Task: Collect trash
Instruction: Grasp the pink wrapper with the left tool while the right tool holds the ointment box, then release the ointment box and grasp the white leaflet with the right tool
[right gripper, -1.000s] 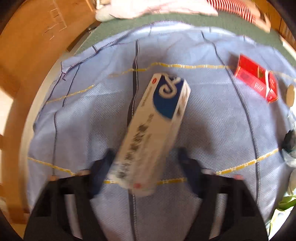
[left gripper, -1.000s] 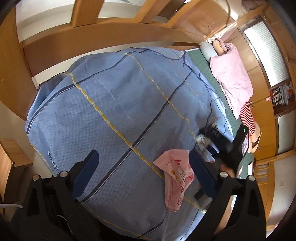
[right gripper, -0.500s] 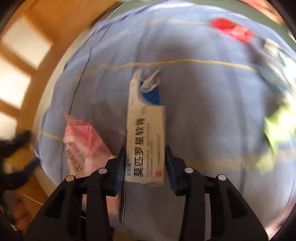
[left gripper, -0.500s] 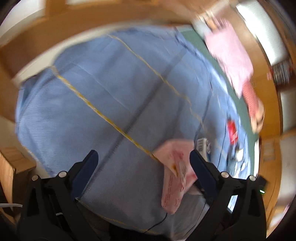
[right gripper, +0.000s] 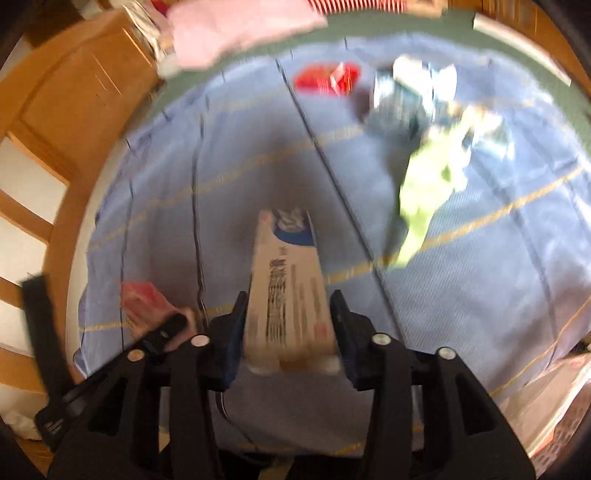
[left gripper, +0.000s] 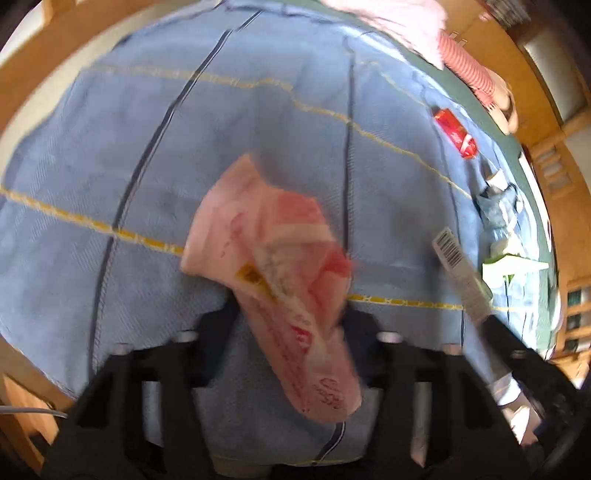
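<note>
i see a big blue blanket (left gripper: pixel 155 155) with yellow and dark lines, laid over a green mat (right gripper: pixel 388 26). brown wood walls (right gripper: pixel 66 96) curve around the left of the right view. pink bedding (right gripper: pixel 236 26) sits at the top. my left gripper (left gripper: pixel 286 325) is closing its fingers on a pink wrapper (left gripper: pixel 280 273) in the middle of its view; the red writing on it is too blurry to read. my right gripper (right gripper: pixel 286 325) has a white and blue box (right gripper: pixel 286 291) between its fingers, which are easing apart; its print is blurry too. a red pack (left gripper: pixel 455 133) lies at the upper right, near a green and white bag (right gripper: pixel 432 184).
</note>
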Motion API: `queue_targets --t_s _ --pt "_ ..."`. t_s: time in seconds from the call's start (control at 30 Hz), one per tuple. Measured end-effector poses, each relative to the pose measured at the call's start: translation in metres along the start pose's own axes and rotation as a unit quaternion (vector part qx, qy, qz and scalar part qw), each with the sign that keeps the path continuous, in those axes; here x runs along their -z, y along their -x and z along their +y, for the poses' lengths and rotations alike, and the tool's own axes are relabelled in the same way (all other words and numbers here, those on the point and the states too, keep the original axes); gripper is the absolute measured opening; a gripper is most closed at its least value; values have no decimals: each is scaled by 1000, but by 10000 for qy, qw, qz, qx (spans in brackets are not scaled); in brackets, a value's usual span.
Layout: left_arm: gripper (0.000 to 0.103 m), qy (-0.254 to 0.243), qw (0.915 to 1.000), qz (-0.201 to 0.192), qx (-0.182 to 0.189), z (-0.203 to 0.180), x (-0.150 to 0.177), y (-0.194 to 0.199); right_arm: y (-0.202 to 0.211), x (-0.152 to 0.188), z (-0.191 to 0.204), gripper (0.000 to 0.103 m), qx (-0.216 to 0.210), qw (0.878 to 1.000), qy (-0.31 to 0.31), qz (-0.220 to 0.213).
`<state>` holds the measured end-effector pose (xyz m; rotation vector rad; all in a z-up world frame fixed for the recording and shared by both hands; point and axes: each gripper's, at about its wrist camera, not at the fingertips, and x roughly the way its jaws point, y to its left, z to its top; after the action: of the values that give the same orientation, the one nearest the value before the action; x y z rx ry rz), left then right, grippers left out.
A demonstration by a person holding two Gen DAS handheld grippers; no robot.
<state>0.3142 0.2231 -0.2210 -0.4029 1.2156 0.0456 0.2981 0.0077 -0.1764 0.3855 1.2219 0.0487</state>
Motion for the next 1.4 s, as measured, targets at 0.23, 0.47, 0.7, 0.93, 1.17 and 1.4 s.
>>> queue_targets --t_s 0.23,0.47,0.7,0.93,1.17,1.4 --pt "42 -16 9976 -610 320 5 -4 45 -26 -4 -11 59 165 9976 -500 454" --pt "42 -124 9901 -1391 140 7 -4 82 -52 -4 18 41 364 9974 -90 620" --pt "42 -596 9752 -2130 14 -10 6 112 -30 -3 26 22 -317 9995 -57 -3" --pt "42 -1032 9587 -2605 -490 -26 16 130 -22 0 26 22 -425 9989 -73 -207" --pt "42 -1152 9528 -2744 -596 -30 20 132 -1 -2 20 22 -575 9964 -60 -625" --pt "42 -1200 9513 -2763 -657 -30 23 133 1 0 26 23 -580 9959 46 -699"
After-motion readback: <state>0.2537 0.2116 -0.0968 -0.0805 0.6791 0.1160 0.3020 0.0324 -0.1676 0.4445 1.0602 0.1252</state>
